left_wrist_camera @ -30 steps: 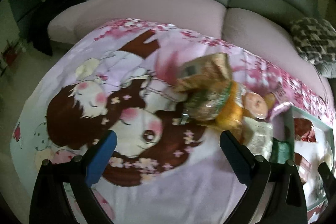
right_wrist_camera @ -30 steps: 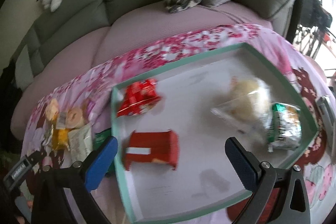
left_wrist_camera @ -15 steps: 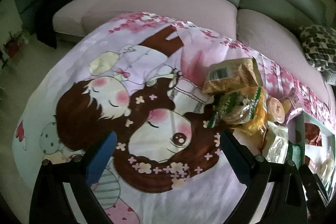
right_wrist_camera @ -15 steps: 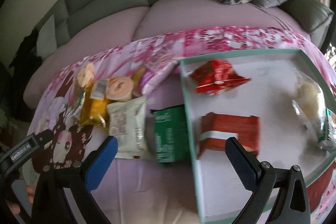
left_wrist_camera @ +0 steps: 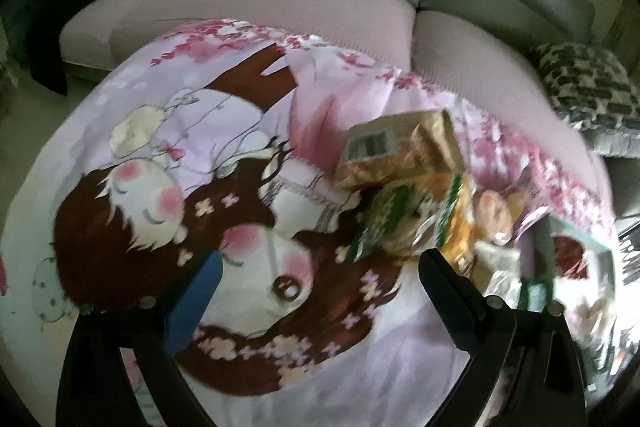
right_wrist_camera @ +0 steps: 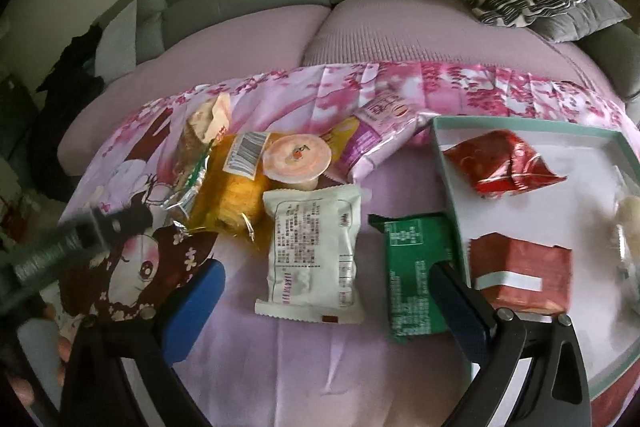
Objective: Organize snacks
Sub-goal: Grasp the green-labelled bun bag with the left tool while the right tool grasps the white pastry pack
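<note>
Since half a second ago: right wrist view swung further left, so loose snacks now fill the middle and tray [right_wrist_camera: 448,183] slid to the right edge. Left wrist view nearly unchanged, only blurrier and a touch closer to the pile.

Right wrist view, left to right, on a cartoon-print cloth [right_wrist_camera: 280,359] over the bench:
- Left claw [right_wrist_camera: 80,227] reaching in from the left edge, blurred; impossible to tell open or closed here.
- One tan-and-green crinkled packet [right_wrist_camera: 196,155], partly under its neighbour.
- One clear bag of yellow cakes [right_wrist_camera: 236,195] with a barcode label.
- One peach-lidded jelly cup [right_wrist_camera: 298,159], touching the bag.
- One white packet [right_wrist_camera: 314,253], flat, label up, between the right claw's fingers in view.
- One pink pouch [right_wrist_camera: 380,131], behind the cup, leaning on the tray's corner.
- One green packet [right_wrist_camera: 416,267], touching the tray's outer wall.
- Inside the tray: one crumpled red bag [right_wrist_camera: 504,163], one red box [right_wrist_camera: 520,275], pale items at the far right too cut off to count.

Right claw [right_wrist_camera: 324,287] spread wide, empty, hovering above white packet.

Left wrist view: left claw [left_wrist_camera: 316,275] spread wide, empty, above the cloth, snack pile just beyond its right finger.
</note>
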Tool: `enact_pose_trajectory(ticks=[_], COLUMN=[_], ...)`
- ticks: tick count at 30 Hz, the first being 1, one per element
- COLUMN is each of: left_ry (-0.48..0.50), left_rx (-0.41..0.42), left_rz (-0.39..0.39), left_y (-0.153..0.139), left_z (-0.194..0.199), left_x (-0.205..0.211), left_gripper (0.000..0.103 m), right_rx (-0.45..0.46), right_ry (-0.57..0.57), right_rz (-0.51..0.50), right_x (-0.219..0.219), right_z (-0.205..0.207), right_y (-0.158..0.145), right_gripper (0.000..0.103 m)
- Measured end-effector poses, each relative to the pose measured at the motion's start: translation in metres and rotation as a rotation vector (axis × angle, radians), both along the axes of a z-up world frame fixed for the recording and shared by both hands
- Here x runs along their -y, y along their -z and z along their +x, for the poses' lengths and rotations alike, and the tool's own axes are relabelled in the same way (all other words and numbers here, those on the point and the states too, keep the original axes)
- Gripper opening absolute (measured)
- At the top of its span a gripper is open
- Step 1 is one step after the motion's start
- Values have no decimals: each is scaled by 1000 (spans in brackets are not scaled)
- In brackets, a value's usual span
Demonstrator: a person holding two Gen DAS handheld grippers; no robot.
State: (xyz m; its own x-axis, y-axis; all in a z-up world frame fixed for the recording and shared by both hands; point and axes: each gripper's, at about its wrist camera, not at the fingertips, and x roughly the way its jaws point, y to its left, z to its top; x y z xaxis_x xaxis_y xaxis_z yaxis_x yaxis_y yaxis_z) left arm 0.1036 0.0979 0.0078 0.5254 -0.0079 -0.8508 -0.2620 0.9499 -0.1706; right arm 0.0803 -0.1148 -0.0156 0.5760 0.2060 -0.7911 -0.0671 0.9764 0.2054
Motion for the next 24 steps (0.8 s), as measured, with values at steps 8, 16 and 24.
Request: enact_pose_trajectory(ticks=[8, 16, 24], left_ry=[52, 89, 115], left_rx=[14, -2, 9], left_rz=[-122, -183, -216], left_y=[14, 34, 39], left_z=[27, 44, 45], left_x=[1, 4, 8], left_gripper=[98, 98, 78], right_rx=[22, -3, -11], right_ry=[0, -24, -42], right_rz=[-4, 10, -11], right_x=[-11, -18, -20], right_z=[8, 13, 13], right_y=[4, 12, 17], right_gripper=[88, 72, 67])
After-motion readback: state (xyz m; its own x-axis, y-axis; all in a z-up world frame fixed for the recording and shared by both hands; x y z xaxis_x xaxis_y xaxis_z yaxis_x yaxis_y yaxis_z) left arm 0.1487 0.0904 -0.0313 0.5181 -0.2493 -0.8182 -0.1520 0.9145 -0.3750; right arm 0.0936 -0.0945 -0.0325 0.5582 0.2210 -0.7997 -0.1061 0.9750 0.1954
